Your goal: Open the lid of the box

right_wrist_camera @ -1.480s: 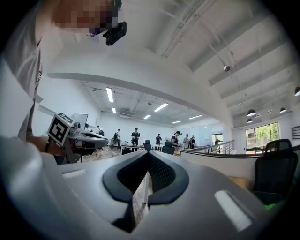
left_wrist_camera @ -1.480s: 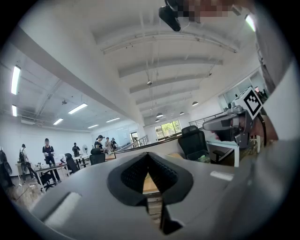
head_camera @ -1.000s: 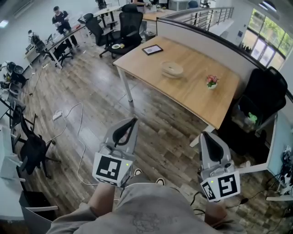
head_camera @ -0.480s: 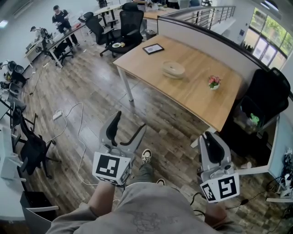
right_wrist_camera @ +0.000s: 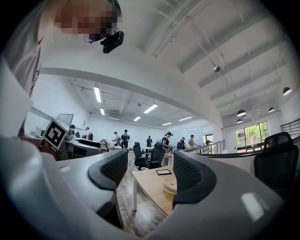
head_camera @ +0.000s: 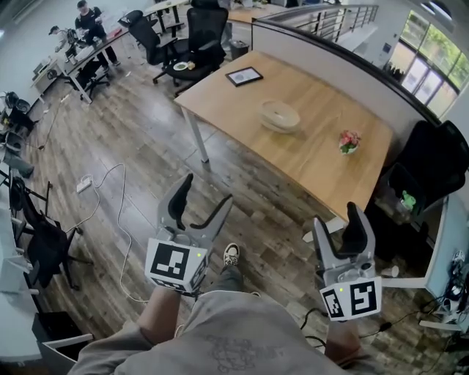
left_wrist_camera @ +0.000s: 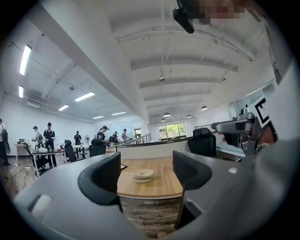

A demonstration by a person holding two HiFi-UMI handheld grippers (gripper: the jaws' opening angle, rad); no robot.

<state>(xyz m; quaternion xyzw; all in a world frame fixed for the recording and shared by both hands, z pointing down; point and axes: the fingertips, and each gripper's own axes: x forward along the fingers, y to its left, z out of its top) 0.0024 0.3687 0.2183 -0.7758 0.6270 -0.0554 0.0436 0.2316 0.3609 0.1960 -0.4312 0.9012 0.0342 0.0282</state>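
An open office with a plank floor [head_camera: 132,139] is spreading out below the head camera, with people working at a far desk [head_camera: 86,16] and black chairs [head_camera: 207,29] standing beyond a long wooden tabletop [head_camera: 315,157]. The box [head_camera: 279,115], round, pale and shallow, is sitting on that tabletop near its middle with its lid in place. A small flower pot [head_camera: 349,140] is standing well apart from it towards the right end, and a dark framed panel [head_camera: 244,76] is lying near the far corner.

The person is standing on the floor well short of the tabletop and holding both tools out in front of the body. The left claw [head_camera: 207,192] is standing released, its jaws spread wide with only air between them, and its own view is looking through the gap at the distant box. The right claw [head_camera: 337,220] is opening at this moment, and nothing is lying between its jaws either.

Judging from this, the task is only at its approach: neither claw is touching anything and the lid is not yet lifted. The next move is probably calling for walking up to the tabletop, bringing one claw down to the lid's rim, and perhaps steadying the base with the other.
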